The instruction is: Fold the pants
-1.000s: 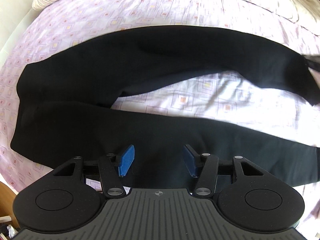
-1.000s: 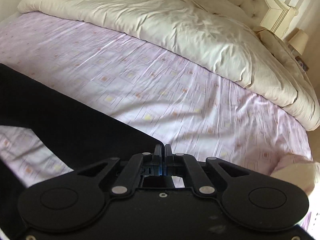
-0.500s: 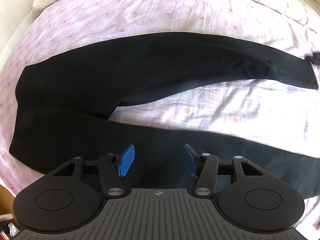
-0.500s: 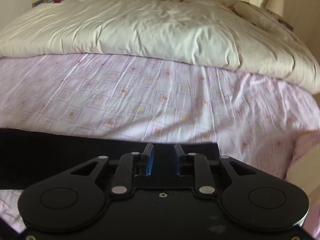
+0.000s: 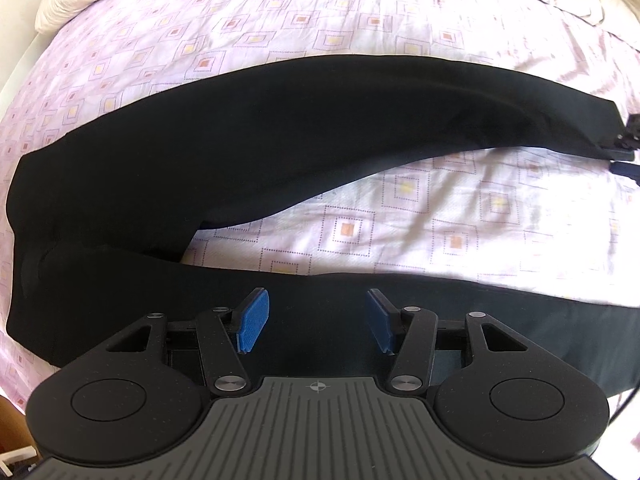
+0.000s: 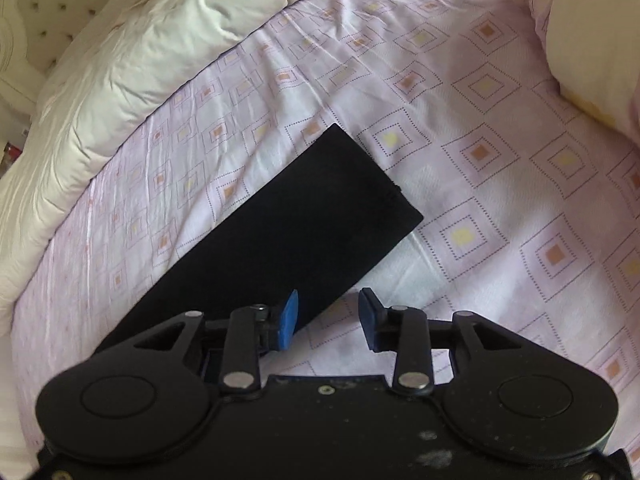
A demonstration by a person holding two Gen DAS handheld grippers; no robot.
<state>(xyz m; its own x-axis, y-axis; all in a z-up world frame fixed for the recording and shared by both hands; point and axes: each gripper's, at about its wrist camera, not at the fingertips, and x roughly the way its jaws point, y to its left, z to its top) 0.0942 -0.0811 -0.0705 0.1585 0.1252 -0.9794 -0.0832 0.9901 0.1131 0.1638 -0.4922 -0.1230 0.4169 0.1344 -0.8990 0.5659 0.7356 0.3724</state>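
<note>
now both legs of the black pants (image 5: 248,148) lie flat; left gripper (image 5: 316,320) and right gripper (image 6: 326,318) hang released, so pinch the near leg's edge cleanly before lifting it over.

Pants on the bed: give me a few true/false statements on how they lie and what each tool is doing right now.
1. The black pants lie spread on the patterned sheet with both legs apart. True.
2. The left tool is shut on the near leg. False: its jaws are open and hold nothing.
3. The right tool is open. True.
4. The right tool grips the far leg's cuff. False: the cuff lies flat on the sheet, free, ahead of the tool.
5. The cream duvet covers the pants. False: it is bunched farther up the bed, clear of them.
</note>
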